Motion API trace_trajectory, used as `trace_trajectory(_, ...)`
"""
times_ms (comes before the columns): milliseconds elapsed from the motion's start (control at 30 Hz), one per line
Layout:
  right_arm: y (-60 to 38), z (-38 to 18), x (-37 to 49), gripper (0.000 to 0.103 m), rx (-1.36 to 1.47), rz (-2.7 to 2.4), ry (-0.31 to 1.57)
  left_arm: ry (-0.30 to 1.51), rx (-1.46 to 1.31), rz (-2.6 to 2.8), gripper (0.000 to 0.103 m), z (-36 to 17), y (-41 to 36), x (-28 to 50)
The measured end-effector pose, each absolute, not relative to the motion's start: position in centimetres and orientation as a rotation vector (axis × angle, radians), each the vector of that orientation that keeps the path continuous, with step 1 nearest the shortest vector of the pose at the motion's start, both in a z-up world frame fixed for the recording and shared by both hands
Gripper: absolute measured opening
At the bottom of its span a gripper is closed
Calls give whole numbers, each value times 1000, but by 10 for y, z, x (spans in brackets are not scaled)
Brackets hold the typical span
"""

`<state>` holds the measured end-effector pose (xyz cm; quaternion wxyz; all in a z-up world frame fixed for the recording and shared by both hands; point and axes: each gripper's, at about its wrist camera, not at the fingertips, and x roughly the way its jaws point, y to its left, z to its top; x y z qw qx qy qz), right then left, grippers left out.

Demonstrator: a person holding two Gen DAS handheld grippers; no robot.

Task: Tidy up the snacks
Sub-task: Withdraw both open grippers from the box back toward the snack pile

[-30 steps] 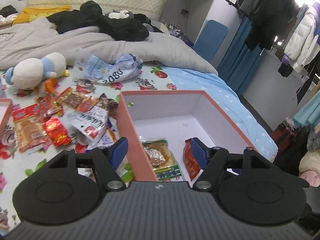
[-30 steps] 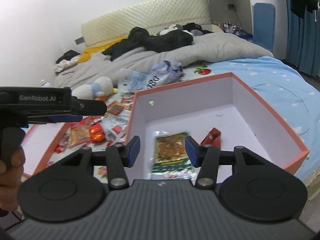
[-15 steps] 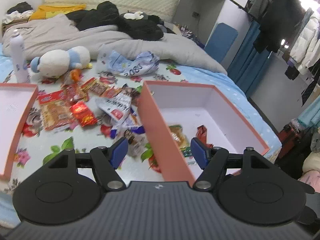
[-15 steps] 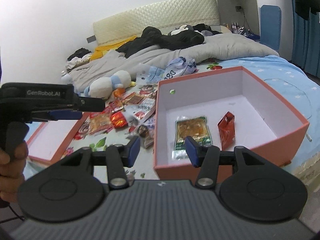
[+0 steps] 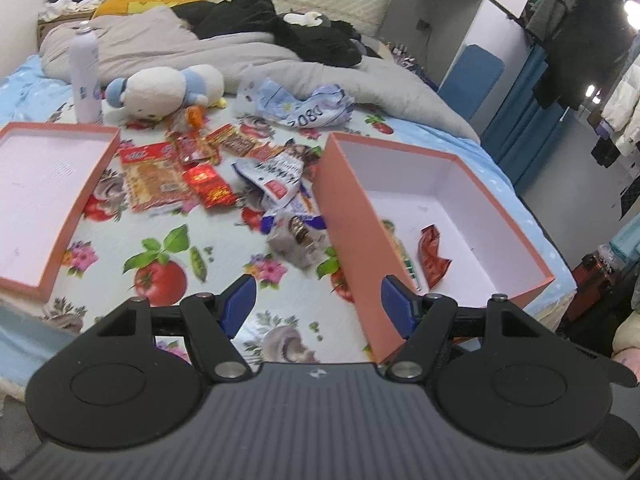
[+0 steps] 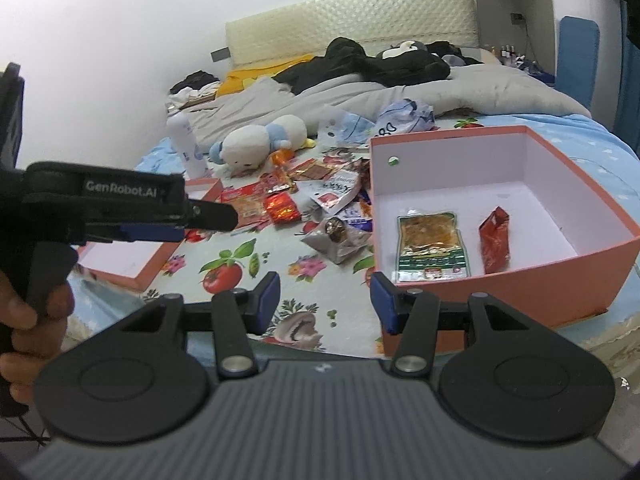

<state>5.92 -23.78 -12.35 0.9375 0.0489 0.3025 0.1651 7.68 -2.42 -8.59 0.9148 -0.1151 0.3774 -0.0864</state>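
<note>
Both jaws open, empty; snack pile (image 5: 224, 176) well ahead on bedsheet; box (image 6: 560, 264) holds 2 packets.

box (image 6: 500, 280): on bed (image 6: 240, 272), right | in box: flat packet (image 6: 430, 246) left of small pouch (image 6: 495, 240) | snack pile (image 6: 304, 196): left of box | lid (image 5: 40, 200): far left | plush toy (image 5: 168, 86): behind pile

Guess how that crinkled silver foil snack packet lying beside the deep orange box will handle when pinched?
The crinkled silver foil snack packet looks creased and puffed, so probably floppy and light, collapsing under the pads. Glossy film may slip. It sits close to the deep orange box, so a push could jam it against the wall.
</note>
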Motion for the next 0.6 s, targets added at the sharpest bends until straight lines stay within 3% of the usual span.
trace_trajectory(600,-187,-151,96,52,48,348,596,791,-225,-103,74,-116,24,119)
